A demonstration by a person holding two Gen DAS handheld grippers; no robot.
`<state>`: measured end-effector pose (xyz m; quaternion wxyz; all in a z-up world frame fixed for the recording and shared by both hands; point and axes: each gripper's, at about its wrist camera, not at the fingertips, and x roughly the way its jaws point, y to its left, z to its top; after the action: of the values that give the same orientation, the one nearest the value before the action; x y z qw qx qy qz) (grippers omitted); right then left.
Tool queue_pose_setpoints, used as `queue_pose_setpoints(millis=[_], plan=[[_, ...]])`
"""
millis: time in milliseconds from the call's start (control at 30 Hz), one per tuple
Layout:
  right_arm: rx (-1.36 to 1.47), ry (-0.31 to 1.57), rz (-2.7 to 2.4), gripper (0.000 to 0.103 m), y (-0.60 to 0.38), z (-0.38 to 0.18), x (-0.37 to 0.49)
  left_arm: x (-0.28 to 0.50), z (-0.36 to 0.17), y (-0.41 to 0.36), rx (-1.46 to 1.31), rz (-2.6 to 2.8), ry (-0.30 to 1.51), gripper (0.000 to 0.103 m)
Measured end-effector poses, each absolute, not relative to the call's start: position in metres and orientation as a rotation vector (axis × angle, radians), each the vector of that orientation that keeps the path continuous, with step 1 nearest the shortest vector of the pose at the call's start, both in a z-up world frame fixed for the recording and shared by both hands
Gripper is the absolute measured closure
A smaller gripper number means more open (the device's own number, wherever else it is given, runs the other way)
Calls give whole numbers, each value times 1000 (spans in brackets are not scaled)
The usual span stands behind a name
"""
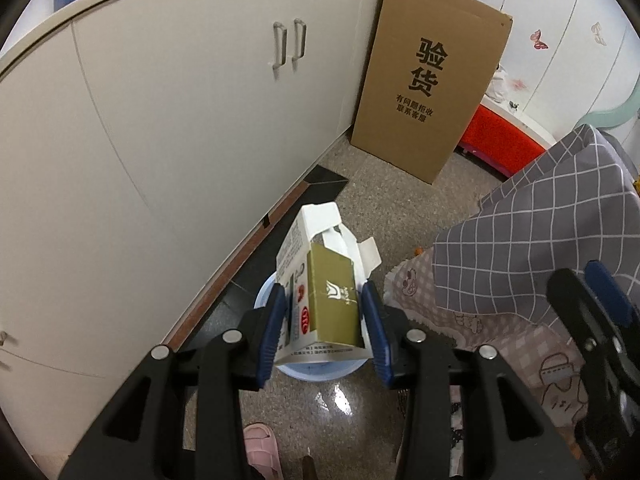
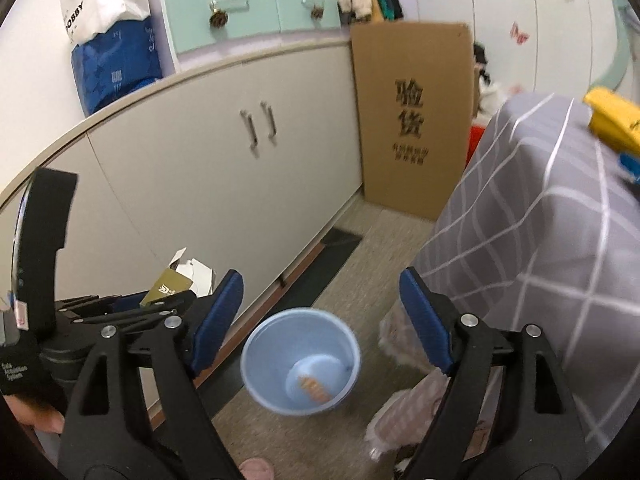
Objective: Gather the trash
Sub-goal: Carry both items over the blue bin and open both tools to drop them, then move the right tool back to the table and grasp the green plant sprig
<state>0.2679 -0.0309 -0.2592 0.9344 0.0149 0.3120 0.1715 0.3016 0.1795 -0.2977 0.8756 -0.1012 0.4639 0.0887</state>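
Opened olive-and-white paper carton [image 1: 320,300]: top flaps torn up and splayed, printed side panel on its left face. It sits clamped between the blue pads [image 1: 276,320] of the left gripper [image 1: 326,322], both pads pressing on its sides, the flaps sticking out beyond the fingertips. In the right wrist view the same carton [image 2: 170,286] shows to the left of the right gripper, raised above the floor.

Light blue plastic bin [image 1: 312,372] stands on the speckled floor directly below and behind the held carton; only its rim shows around the carton. From the right wrist view the bin [image 2: 300,360] lies ahead of and between the fingers of the right gripper [image 2: 320,320], below them, with one small orange-brown scrap [image 2: 314,388] on its bottom.

Right gripper: jaws spread wide, nothing between the pads.

Left of both grippers: long white cabinet [image 1: 160,140] with two metal door handles [image 1: 290,44], dark baseboard strip along the floor. Ahead, beyond the bin: tall brown cardboard box [image 1: 428,80] with black printed characters, leaning at the cabinet's end. Right of the grippers: grey grid-pattern cloth [image 1: 540,232] draped down, touching nothing held. Pink slipper [image 1: 260,448] on the floor beneath the left gripper.
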Motion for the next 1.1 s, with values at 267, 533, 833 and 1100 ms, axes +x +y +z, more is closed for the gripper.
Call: queue_pose_setpoints(millis=[267, 533, 833, 1100], plan=[[46, 606, 334, 22, -36, -253, 268, 324, -293, 181, -222, 218, 972, 18], [57, 592, 332, 22, -43, -242, 260, 299, -281, 178, -246, 223, 951, 18], [83, 539, 327, 20, -59, -213, 234, 257, -233, 156, -228, 197, 838, 18], [131, 483, 266, 19, -107, -178, 199, 232, -188, 112, -185, 132, 739, 18]])
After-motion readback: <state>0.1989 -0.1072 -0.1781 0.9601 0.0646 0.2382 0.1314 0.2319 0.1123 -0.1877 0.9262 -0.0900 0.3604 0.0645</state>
